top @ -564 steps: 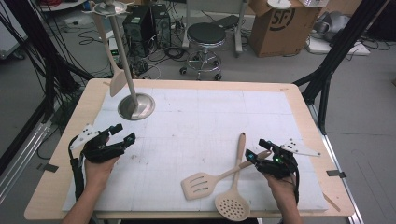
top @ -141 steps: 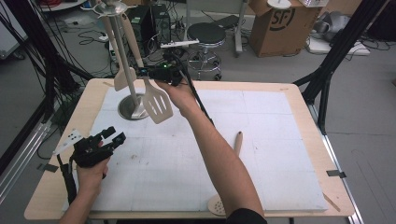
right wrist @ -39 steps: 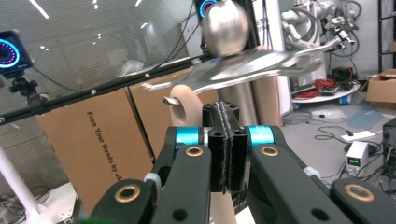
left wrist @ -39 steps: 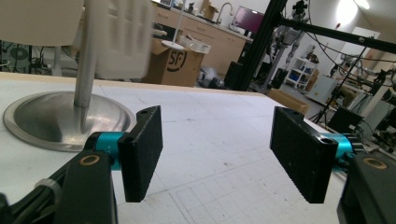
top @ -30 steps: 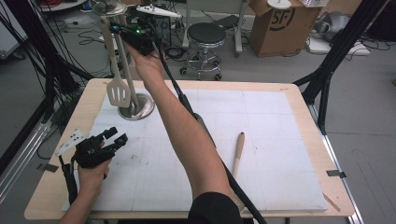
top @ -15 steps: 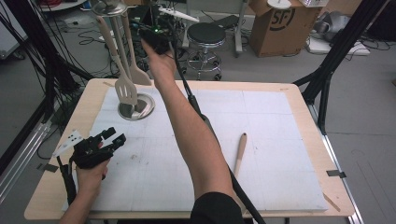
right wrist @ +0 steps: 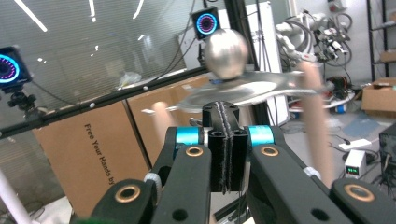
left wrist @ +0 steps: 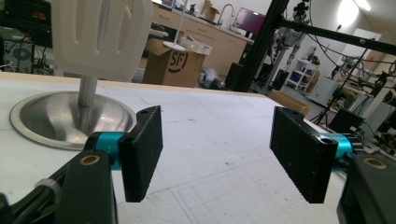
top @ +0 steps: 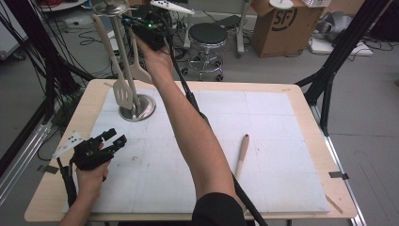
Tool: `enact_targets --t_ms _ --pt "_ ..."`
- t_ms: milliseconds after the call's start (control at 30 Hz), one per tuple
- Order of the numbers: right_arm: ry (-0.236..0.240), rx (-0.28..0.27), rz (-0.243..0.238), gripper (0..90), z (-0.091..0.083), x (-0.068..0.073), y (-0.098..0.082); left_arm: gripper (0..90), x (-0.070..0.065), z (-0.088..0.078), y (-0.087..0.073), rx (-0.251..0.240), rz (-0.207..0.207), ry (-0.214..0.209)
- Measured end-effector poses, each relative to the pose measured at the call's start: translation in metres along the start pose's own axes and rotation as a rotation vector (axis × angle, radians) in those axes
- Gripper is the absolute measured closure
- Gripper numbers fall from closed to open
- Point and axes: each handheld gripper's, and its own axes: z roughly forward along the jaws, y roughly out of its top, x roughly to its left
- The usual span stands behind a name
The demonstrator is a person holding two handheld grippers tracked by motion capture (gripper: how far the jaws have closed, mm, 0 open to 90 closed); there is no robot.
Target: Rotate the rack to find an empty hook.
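A person sits at a table covered with a white gridded mat (top: pixel 263 155), holding a gripper in each hand. The right arm reaches far forward and up, and the right gripper (top: pixel 146 29) sits beside the top disc of a metal utensil stand (top: pixel 137 107) at the far left of the table. In the right gripper view its two black jaws are pressed flat together with nothing between them, just below the stand's shiny ball top (right wrist: pixel 226 53). A second ago the same gripper was at the top of the stand with the slotted spatula (top: pixel 123 92) hanging beneath it; now the spatula hangs free from the stand, next to a second pale utensil (top: pixel 137 70), and the gripper has drawn slightly to the right of them. That suggests the hanging step for this spatula is done. One wooden handle (top: pixel 242 149) lies on the mat, near the right forearm, with its far end hidden behind the arm, so at least one utensil probably remains to be hung. The left gripper (top: pixel 115 141) rests low at the near left of the mat, its jaws spread wide apart and empty.
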Motion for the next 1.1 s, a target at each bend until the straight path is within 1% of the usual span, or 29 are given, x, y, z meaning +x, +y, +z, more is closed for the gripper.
enact_targets --t_ms 133,200,267,333,433,533,600,667,700,967,1067,1100 --pt "0.02 0.025 -0.023 90.0 0.003 0.009 -0.002 35.1 -0.001 0.001 0.0 0.006 0.006 -0.004" --pt "0.016 0.037 -0.041 90.0 0.003 0.011 -0.002 35.0 -0.001 0.001 -0.001 0.006 0.006 -0.004" --pt "0.008 0.032 -0.038 90.0 -0.002 0.01 -0.002 35.0 0.0 0.0 -0.001 0.006 0.005 -0.002" --pt "-0.008 0.028 -0.037 90.0 -0.01 0.006 -0.003 35.0 0.002 -0.002 0.0 0.001 -0.002 0.003" --pt "-0.044 0.033 -0.045 90.0 -0.03 -0.006 -0.006 35.0 0.006 -0.004 0.0 -0.006 -0.011 0.013" --pt "-0.077 0.034 -0.034 89.7 -0.053 -0.016 -0.01 35.0 0.006 -0.003 -0.001 -0.005 -0.022 0.018" --pt "-0.095 0.038 -0.038 88.1 -0.066 -0.021 -0.01 35.0 0.005 -0.003 -0.001 0.001 -0.011 0.016" --pt "-0.107 0.026 -0.026 83.0 -0.079 -0.025 -0.011 35.0 0.004 -0.002 -0.001 0.004 -0.009 0.02" --pt "-0.114 0.03 -0.021 81.1 -0.084 -0.028 -0.012 35.0 0.004 -0.001 -0.001 0.006 -0.008 0.02" --pt "-0.162 0.026 -0.03 79.1 -0.128 -0.04 -0.019 35.0 0.002 0.002 -0.002 0.014 0.004 0.017" --pt "-0.175 0.016 -0.026 79.2 -0.144 -0.043 -0.021 35.0 0.001 0.003 -0.002 0.014 0.007 0.017" --pt "-0.175 0.021 -0.021 79.5 -0.149 -0.044 -0.021 35.0 0.001 0.003 -0.002 0.016 0.006 0.018"
